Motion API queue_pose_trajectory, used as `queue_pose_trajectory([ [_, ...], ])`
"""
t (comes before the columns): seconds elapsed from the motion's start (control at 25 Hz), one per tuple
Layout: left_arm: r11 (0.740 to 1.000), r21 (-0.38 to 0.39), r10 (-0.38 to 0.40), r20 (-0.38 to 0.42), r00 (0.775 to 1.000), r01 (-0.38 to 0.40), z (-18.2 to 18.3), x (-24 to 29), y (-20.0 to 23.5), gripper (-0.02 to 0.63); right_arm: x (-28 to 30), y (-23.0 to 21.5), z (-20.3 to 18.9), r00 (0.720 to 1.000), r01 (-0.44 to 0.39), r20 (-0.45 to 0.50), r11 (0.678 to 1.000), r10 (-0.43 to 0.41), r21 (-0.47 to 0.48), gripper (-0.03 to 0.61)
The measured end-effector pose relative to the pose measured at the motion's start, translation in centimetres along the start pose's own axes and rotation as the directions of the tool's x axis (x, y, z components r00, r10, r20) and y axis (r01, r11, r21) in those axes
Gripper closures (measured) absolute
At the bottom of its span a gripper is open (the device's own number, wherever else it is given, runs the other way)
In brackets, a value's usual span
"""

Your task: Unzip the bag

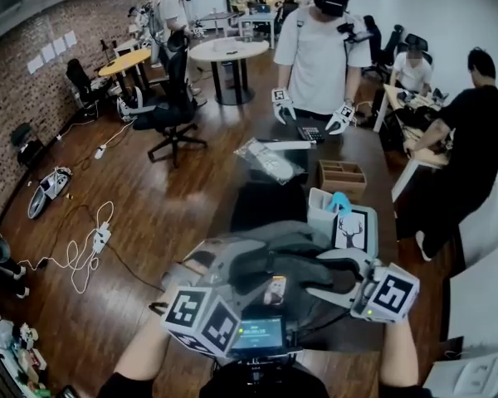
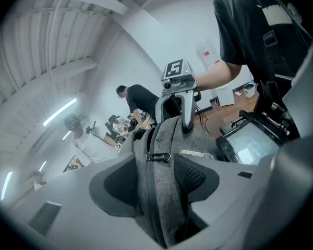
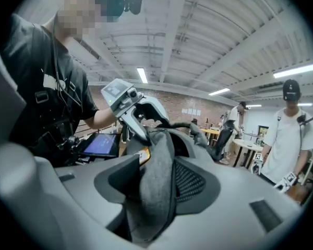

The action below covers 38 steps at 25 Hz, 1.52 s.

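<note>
A grey bag (image 1: pixel 270 255) hangs in front of me between both grippers. In the left gripper view its fabric (image 2: pixel 164 139) runs between the two pads, with the zipper line and a metal zipper pull (image 2: pixel 157 157) lying just past them. My left gripper (image 2: pixel 156 184) stands open around that fabric. My right gripper (image 3: pixel 159 184) is shut on a bunched fold of the bag (image 3: pixel 159 165), beside a small orange tag (image 3: pixel 143 155). Each gripper shows in the other's view at the far end of the bag, the right gripper (image 2: pixel 180 95) and the left gripper (image 3: pixel 130 105).
A dark table (image 1: pixel 382 152) ahead carries a wooden box (image 1: pixel 342 175), a white box with a deer picture (image 1: pixel 353 227) and a clear plastic packet (image 1: pixel 266 157). A person in a white shirt (image 1: pixel 315 48) stands behind it. A small screen (image 1: pixel 260 334) sits at my chest.
</note>
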State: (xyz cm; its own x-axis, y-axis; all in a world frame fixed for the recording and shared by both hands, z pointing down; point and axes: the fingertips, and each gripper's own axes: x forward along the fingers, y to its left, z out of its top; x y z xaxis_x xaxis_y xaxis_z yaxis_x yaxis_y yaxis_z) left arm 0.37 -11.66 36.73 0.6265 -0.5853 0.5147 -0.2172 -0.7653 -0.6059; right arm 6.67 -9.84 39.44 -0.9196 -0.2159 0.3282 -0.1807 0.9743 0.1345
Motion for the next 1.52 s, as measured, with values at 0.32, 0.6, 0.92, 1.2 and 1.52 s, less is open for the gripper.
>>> queue_pose_trajectory([
  [0.32,0.992,0.107,0.076,-0.013,0.997,-0.075,1.0,1.3,-0.7,0.457,-0.3,-0.3,0.8,0.998,0.048,0.038,0.998,-0.047,-0.033,0.394],
  [0.6,0.999,0.047,0.005,0.033,0.999,-0.006,1.6,0.1,-0.9,0.489,-0.4,-0.1,1.0,1.0,0.006,0.03,1.0,-0.005,-0.027,0.401],
  [0.92,0.999,-0.041,0.02,0.095,0.995,-0.016,2.0,-1.3,0.4,0.604,-0.2,0.4,1.5,1.0,-0.012,0.01,0.999,0.012,-0.033,0.417],
  [1.2,0.989,-0.149,0.032,0.14,0.99,-0.011,1.9,-1.5,1.0,0.606,1.0,0.4,1.6,1.0,0.0,-0.023,0.998,-0.001,-0.057,0.447],
  [1.52,0.9,-0.426,0.06,0.334,0.941,0.093,1.7,-2.6,2.0,0.606,1.4,-0.1,1.1,1.0,-0.003,-0.002,0.999,0.003,-0.033,0.506],
])
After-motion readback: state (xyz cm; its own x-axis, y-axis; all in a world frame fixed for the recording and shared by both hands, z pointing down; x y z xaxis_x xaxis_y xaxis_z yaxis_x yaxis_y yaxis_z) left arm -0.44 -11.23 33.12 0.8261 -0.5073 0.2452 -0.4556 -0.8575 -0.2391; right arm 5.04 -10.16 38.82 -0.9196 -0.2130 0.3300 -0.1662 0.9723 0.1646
